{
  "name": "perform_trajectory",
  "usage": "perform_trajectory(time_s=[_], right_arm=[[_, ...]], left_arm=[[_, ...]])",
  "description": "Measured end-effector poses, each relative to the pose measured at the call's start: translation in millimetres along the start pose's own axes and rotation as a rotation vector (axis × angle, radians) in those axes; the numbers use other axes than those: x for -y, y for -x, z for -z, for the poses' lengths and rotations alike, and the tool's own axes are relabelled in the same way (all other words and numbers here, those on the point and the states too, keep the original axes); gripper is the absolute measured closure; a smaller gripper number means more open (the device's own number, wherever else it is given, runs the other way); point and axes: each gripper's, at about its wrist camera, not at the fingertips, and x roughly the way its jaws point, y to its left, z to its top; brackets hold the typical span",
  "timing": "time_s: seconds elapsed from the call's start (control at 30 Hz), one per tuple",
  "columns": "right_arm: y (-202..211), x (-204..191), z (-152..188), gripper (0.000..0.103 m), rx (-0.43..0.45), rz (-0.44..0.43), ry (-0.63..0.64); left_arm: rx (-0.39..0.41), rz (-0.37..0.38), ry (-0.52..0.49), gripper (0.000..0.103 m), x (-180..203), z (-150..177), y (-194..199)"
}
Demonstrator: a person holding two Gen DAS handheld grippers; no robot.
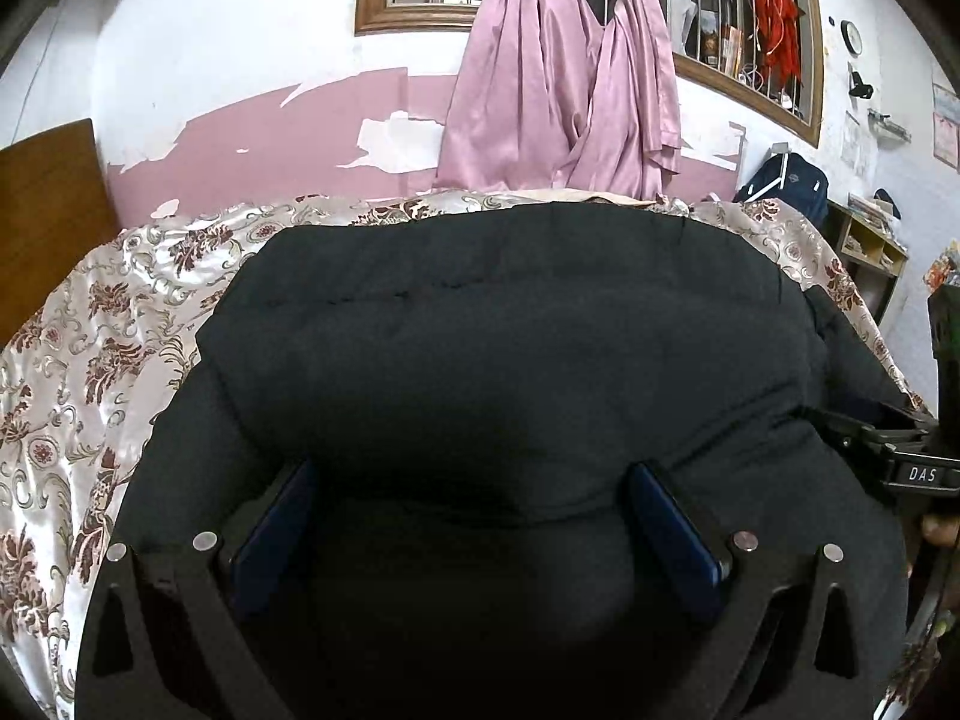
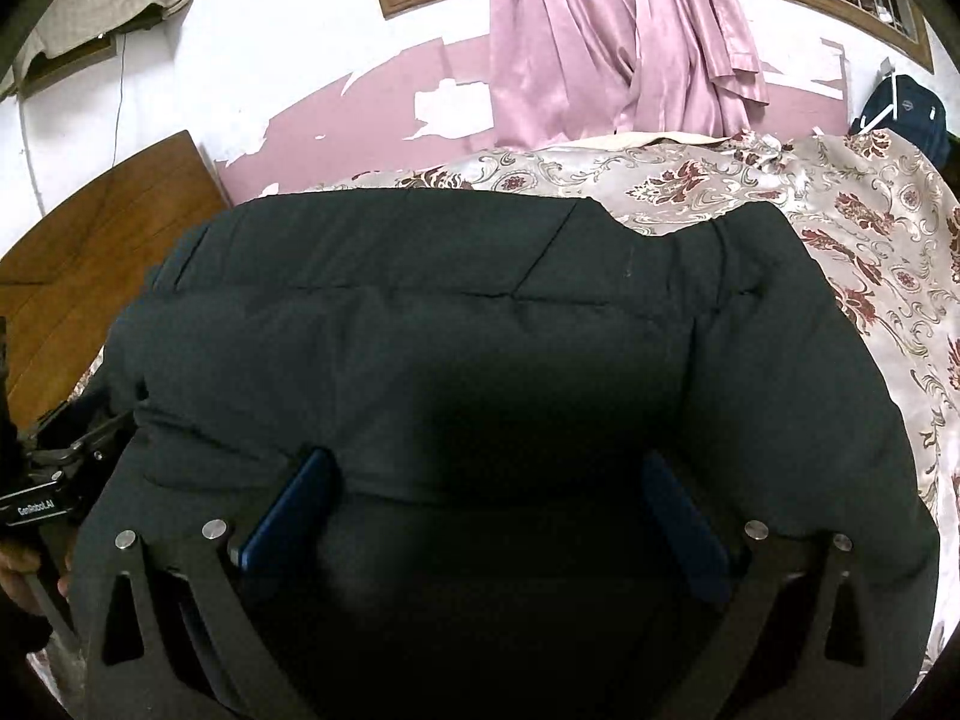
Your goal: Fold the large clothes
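Note:
A large black padded jacket (image 1: 510, 348) lies folded on the bed and fills most of both views; it also shows in the right wrist view (image 2: 480, 330). My left gripper (image 1: 474, 480) is open, its blue pads (image 1: 672, 534) spread wide, just above or touching the jacket's near fold. My right gripper (image 2: 489, 468) is also open, with blue pads (image 2: 288, 522) wide apart over the jacket's near edge. Neither holds cloth. The right gripper's body (image 1: 900, 456) shows at the left view's right edge; the left gripper's body (image 2: 48, 480) shows at the right view's left edge.
The bed has a shiny floral cover (image 1: 90, 360), also seen in the right wrist view (image 2: 870, 240). A wooden headboard (image 2: 90, 240) stands at the left. Pink curtains (image 1: 558, 90) hang on the far wall below a barred window. A dark backpack (image 1: 786, 180) and a shelf (image 1: 870, 240) stand at right.

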Motion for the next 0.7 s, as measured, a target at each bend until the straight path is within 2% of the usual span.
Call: perform_trajectory(time_s=[0.23,0.33,0.47,0.53,0.7], right_arm=[[-4.9,0.6,-0.8,0.001,-0.022,-0.002,-0.003],[-5.4,0.3,-1.9,0.001,-0.037,-0.001,-0.003],[2.9,7.8,-3.5,0.001,-0.036,-0.051,-0.03],[8.0,13.0,-4.6,0.001,-0.032,-0.07,-0.039],[26.2,20.6,-4.4,0.001,0.017,-0.053,-0.041]], left_arm=[[-0.006,-0.007,-0.006,0.0,-1.7,-2.2,-2.1],[0.001,0.018,0.014,0.0,-6.9,-3.4,1.4],[-0.009,0.047,0.079,0.0,-23.3,-6.5,6.6],[-0.01,0.037,0.11,0.0,-32.1,-8.1,8.8],[-0.004,-0.006,0.206,0.0,-57.6,-13.6,12.7]])
